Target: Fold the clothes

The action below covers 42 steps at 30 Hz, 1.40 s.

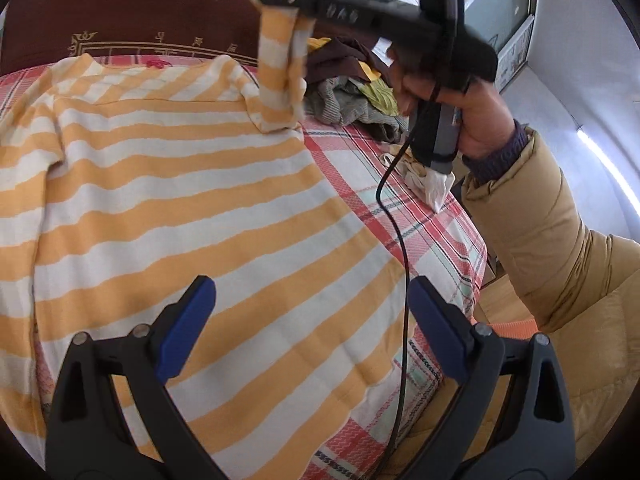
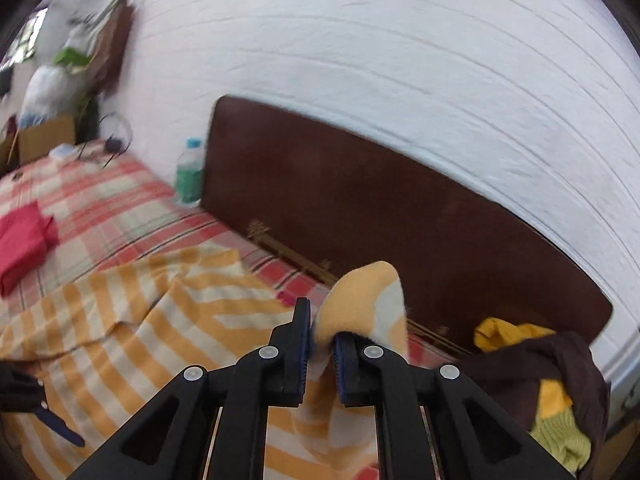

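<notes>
Left tongs (image 1: 312, 332): nearest item in the left wrist view; blue pads spread wide with nothing between them, poised above the shirt's lower part. Base cut off by the frame edge.

Striped shirt (image 1: 180, 200): orange-and-white, spread flat on the bed; its lower hem and left side run out of view. One sleeve (image 1: 280, 80) is lifted clear of the bed and hangs as a bunched tube.

Right tongs (image 2: 322, 344): clamped on the sleeve's end, fabric bulging out above the pads. In the left wrist view they appear side-on and motion-blurred, so the pads themselves are hard to make out there.

Right hand (image 1: 472, 120): grips the tool handle; tan padded sleeve (image 1: 560, 248) fills the right of the frame and hides the bed's edge behind it. A black cable (image 1: 404, 240) hangs from the tool across the shirt's edge.

Bed (image 1: 420, 208): red-and-white checked cover.

Heap of clothes (image 2: 552, 380): brown, yellow and green pieces beyond the lifted sleeve, partly hidden by the tool; individual garments cannot be told apart.

Red cloth (image 2: 24, 240): folded, well apart from the shirt, cut off at the frame edge.

Bottle (image 2: 190, 172): blurred, beside the dark brown headboard (image 2: 380, 208).

Cardboard box (image 2: 44, 136) and bags: far corner, indistinct.
</notes>
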Motion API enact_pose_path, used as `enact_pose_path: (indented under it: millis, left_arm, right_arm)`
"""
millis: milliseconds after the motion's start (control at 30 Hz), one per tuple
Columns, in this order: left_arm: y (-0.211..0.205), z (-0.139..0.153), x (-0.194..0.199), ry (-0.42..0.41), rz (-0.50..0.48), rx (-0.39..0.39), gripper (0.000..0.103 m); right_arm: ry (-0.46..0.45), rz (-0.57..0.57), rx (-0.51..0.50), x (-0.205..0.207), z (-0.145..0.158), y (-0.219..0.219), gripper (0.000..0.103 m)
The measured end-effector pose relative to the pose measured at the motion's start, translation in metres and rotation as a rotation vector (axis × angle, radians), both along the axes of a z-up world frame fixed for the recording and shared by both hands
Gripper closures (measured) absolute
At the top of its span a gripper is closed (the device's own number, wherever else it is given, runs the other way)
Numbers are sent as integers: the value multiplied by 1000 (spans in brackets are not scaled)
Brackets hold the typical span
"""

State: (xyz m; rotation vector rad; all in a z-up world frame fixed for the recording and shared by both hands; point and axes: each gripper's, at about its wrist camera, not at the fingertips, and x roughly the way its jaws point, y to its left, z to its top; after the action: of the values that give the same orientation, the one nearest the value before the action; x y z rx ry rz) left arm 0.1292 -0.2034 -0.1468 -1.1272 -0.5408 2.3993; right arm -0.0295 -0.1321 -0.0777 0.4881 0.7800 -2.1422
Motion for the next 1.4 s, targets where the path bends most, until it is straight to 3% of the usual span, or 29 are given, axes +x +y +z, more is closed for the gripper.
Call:
enact_pose_path:
  millis: [33, 133, 233, 300, 367, 500, 567, 700, 800, 900, 933, 967, 1033, 1367, 1400]
  left_arm:
    - [-7, 0, 2, -1, 21, 1, 6]
    - [-30, 0, 8, -3, 81, 10, 6]
    - [-44, 1, 11, 1, 110, 7, 6]
    - [-52, 3, 11, 5, 128, 0, 6]
    - [-55, 7, 7, 19, 128, -7, 6]
    - [-49, 18, -15, 51, 110, -69, 6]
    - [-42, 25, -30, 70, 99, -130, 6]
    - [-23, 34, -61, 105, 59, -283, 6]
    - [-10, 32, -84, 99, 13, -343, 6]
    - [-2, 27, -96, 82, -16, -362, 6]
    - [-1, 25, -99, 76, -20, -369, 6]
    - [0, 23, -103, 69, -24, -376, 6]
    - [-1, 18, -109, 56, -17, -396, 6]
    - [5, 8, -134, 47, 24, -442, 6]
    - [3, 9, -136, 50, 36, -420, 11]
  right_arm:
    - [11, 55, 63, 14, -17, -19, 89]
    - [-36, 205, 247, 52, -72, -51, 64]
    - [-139, 274, 331, 71, -106, -44, 63]
    - [-261, 279, 334, 71, -117, -27, 62]
    - [-381, 278, 315, 67, -119, -4, 61]
    - [-518, 174, 179, 43, -105, 41, 55]
    - [-545, 84, 88, 23, -95, 60, 50]
    - [-609, -81, -53, -25, -85, 79, 50]
    - [-695, -98, -121, -53, -90, 74, 50]
    - [-785, -80, -150, -69, -100, 63, 55]
    - [-788, -75, -139, -71, -103, 58, 64]
    - [-789, -68, -121, -71, -105, 52, 83]
    - [-766, -44, -115, -67, -101, 46, 93]
    - [-799, 258, -262, -49, -39, 7, 95]
    - [-809, 287, -275, -48, -34, 1, 95]
